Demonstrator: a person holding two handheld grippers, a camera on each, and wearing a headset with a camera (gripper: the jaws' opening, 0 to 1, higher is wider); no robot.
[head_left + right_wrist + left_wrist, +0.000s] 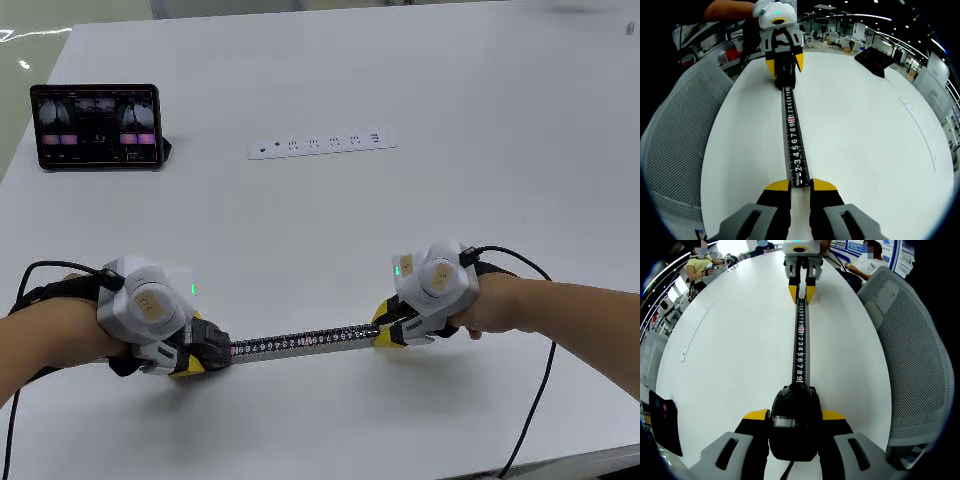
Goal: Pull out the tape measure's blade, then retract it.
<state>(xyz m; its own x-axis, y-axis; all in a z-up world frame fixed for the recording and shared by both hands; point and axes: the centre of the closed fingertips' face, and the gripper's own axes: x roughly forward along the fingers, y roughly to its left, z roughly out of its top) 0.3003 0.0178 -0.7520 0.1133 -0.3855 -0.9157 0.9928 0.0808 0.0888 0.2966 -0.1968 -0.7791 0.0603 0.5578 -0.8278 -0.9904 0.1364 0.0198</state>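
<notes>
Head view: left hand-held gripper (200, 346) clamping case (218, 349), right hand-held gripper (384, 334) clamping blade (300, 343), face-to-face.

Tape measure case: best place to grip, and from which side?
Clamp the black case across its two broad sides, coming from the rear, opposite the blade exit, as the left gripper does. The blade then runs straight ahead to the right gripper, unobstructed.

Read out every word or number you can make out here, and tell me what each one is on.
"2 3 4 5 6 7 8 9": blade, right gripper view.
"1 2 3 4 5 6 7 8 9": blade by the case, left gripper view.
Red number on the blade: blurred.
Tablet, power strip: too small to read.
Wall posters: blurred.
</notes>
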